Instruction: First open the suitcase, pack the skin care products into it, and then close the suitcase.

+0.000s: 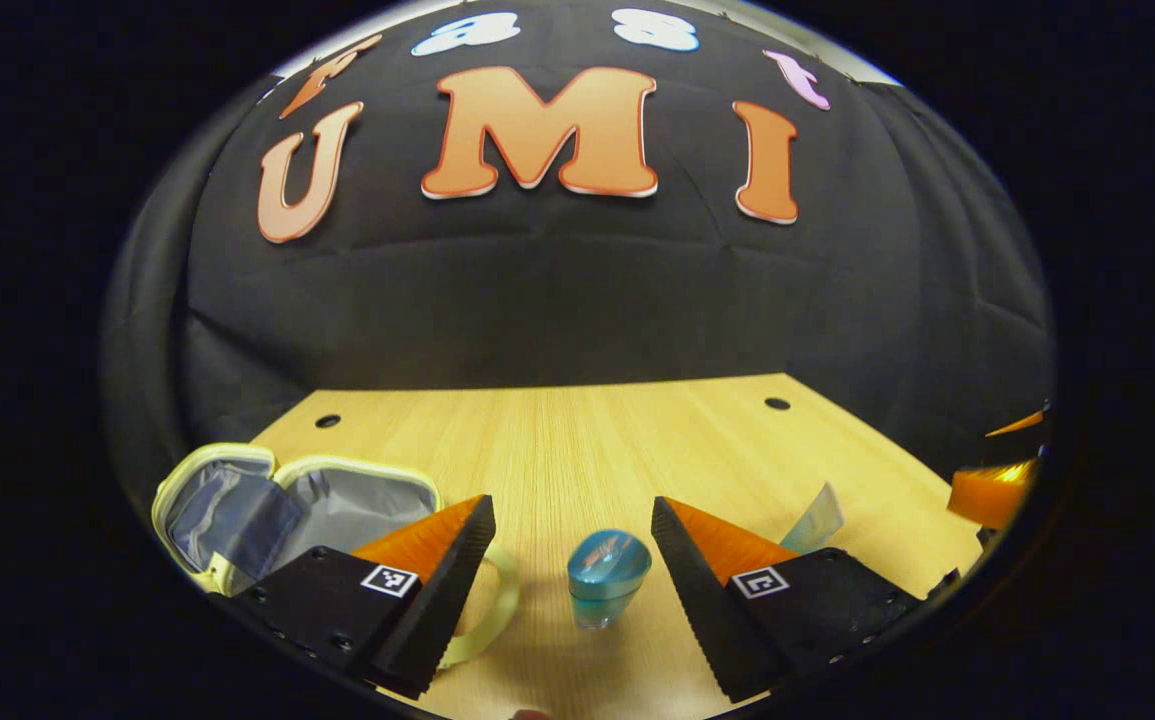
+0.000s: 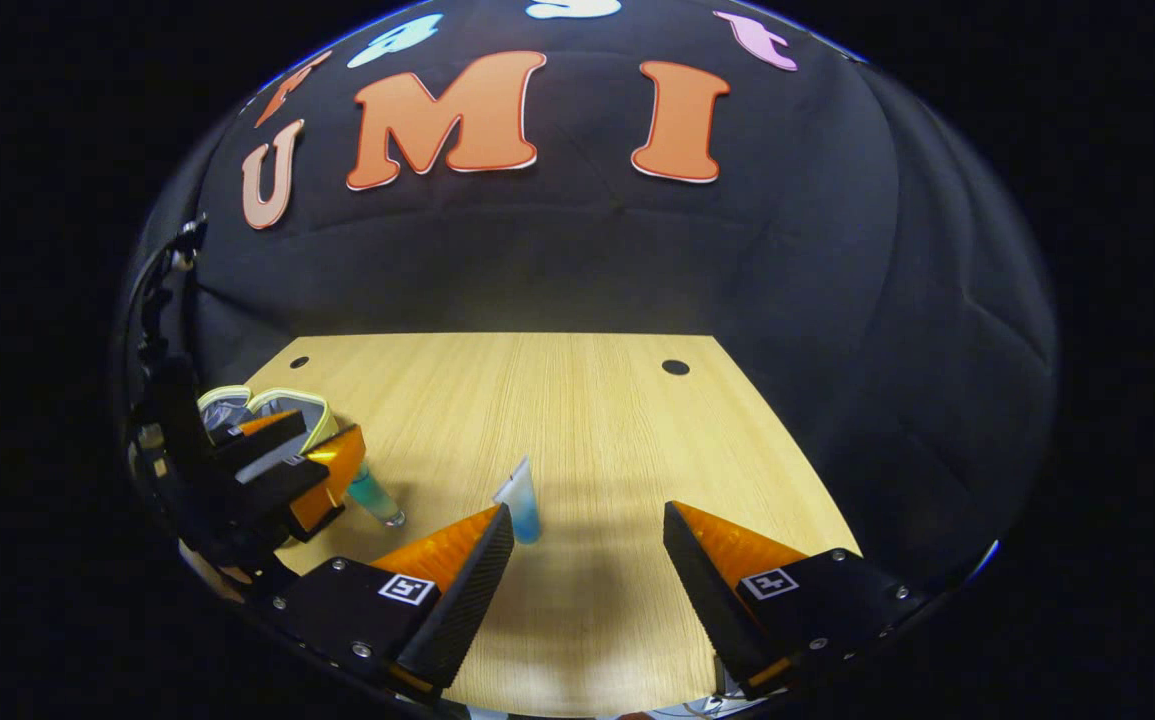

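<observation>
A small yellow-rimmed suitcase (image 1: 287,500) lies open at the table's left, its grey lining showing. A clear bottle with a blue cap (image 1: 609,578) stands between the fingers of my left gripper (image 1: 570,505), which is open and not touching it. A pale blue tube (image 1: 815,518) peeks from behind that gripper's right finger. In the right gripper view the tube (image 2: 521,502) stands upright just past the left fingertip of my open right gripper (image 2: 589,510). Farther left there, the left gripper (image 2: 312,450) hovers by the bottle (image 2: 374,495), in front of the suitcase (image 2: 267,405).
The wooden table (image 1: 587,440) has two small dark holes near its back edge (image 1: 328,421) (image 1: 777,404). Black cloth hangs behind it. The right gripper (image 1: 997,460) shows at the far right of the left gripper view.
</observation>
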A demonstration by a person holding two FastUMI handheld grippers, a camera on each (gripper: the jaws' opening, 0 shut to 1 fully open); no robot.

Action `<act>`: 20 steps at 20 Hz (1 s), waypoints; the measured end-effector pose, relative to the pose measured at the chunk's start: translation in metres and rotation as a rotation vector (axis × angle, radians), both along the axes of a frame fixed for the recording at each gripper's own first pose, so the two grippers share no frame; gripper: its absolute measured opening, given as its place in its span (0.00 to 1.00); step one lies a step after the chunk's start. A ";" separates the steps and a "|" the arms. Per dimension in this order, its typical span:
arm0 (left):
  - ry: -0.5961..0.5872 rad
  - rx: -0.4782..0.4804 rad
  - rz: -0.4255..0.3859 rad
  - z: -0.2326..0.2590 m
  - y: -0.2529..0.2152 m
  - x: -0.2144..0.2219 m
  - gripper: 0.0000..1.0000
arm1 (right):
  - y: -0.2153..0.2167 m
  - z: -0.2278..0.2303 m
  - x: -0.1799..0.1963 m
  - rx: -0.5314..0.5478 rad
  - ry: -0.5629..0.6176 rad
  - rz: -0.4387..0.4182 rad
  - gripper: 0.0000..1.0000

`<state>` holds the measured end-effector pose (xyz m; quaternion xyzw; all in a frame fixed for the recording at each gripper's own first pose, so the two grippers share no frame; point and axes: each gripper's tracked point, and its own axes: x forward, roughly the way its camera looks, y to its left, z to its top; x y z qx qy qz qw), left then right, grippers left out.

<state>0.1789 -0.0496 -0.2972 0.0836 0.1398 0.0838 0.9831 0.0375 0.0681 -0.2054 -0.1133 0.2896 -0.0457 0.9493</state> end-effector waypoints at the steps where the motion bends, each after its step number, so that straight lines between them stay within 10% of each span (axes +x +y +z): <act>1: 0.012 -0.007 0.002 -0.013 0.001 0.002 0.98 | -0.002 -0.005 0.000 0.002 0.010 -0.006 0.96; 15: 0.105 0.034 0.041 -0.080 -0.009 0.018 0.95 | -0.023 -0.034 -0.016 0.004 0.091 -0.027 0.96; 18: 0.119 -0.006 0.061 -0.089 -0.002 0.017 0.50 | -0.025 -0.040 -0.021 0.010 0.110 -0.032 0.96; 20: 0.142 -0.049 0.033 -0.089 -0.008 0.014 0.47 | -0.026 -0.041 -0.023 0.004 0.110 -0.031 0.96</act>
